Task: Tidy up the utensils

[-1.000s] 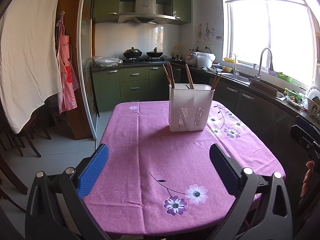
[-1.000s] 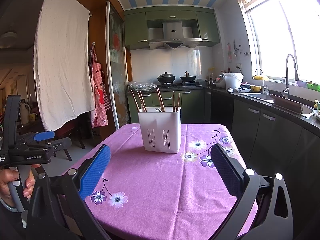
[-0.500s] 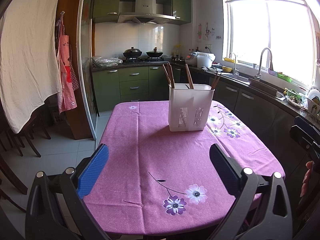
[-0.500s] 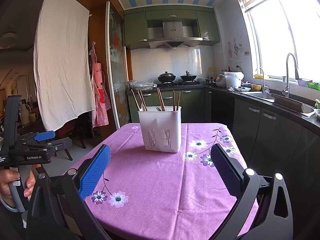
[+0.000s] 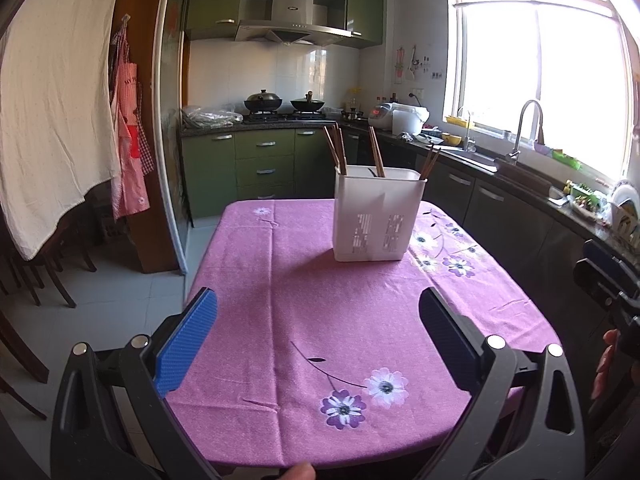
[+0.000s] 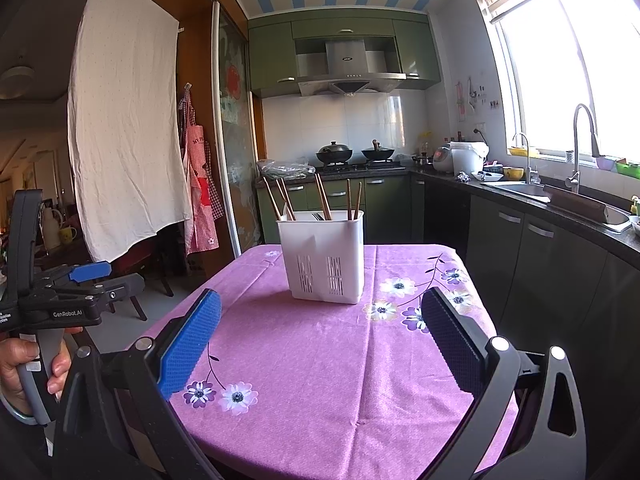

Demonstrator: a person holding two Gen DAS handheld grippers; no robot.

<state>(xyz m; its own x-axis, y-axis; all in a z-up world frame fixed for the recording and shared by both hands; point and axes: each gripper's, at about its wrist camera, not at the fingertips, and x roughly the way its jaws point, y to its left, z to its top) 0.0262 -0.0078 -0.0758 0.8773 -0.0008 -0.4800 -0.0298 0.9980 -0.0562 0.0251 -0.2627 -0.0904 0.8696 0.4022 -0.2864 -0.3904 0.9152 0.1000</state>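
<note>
A white slotted utensil holder (image 5: 376,216) stands upright on the far half of a table with a purple flowered cloth (image 5: 312,312). Several brown chopsticks (image 5: 376,156) stick up from it. In the right wrist view the holder (image 6: 323,255) also shows a fork tip (image 6: 317,216) among the chopsticks (image 6: 322,197). My left gripper (image 5: 320,320) is open and empty above the table's near edge. My right gripper (image 6: 320,322) is open and empty, well short of the holder. The left gripper's body (image 6: 48,304) shows at the left of the right wrist view.
A dark counter with sink and tap (image 5: 520,148) runs along the right under a bright window. Green cabinets and a stove with pans (image 5: 280,104) stand behind. A white cloth (image 5: 52,100) and an apron hang at the left, with wooden chairs (image 5: 48,272) below.
</note>
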